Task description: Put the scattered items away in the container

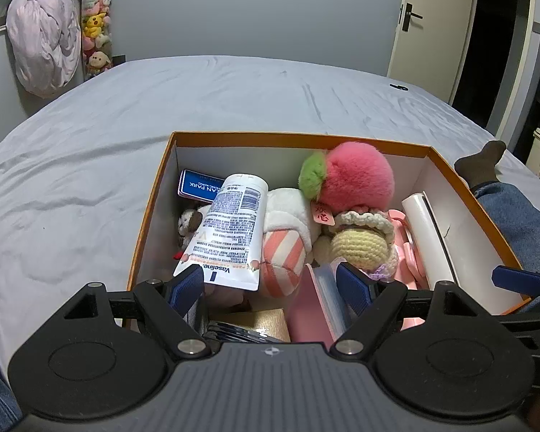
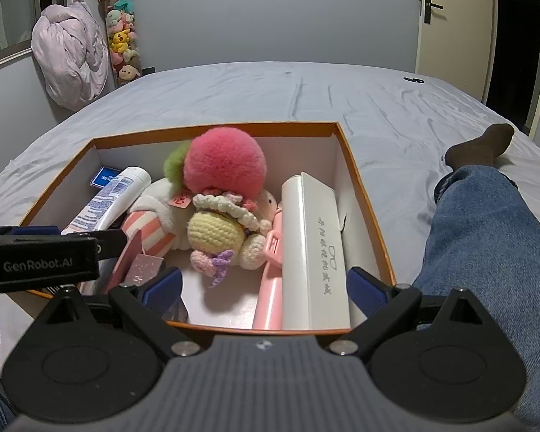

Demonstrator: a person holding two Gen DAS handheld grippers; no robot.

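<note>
Both hand-held grippers, left (image 1: 270, 284) and right (image 2: 266, 288), gape empty over box (image 1: 154, 194).

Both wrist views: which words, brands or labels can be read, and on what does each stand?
"Vaseline": white tube, upside down in the left wrist view; its fine print is too small.
"...AN PARK": blue card, partly covered.
"GenRobot.AI": side of the left gripper.
Chinese characters: white case and pink tag; not clearly readable.
</note>
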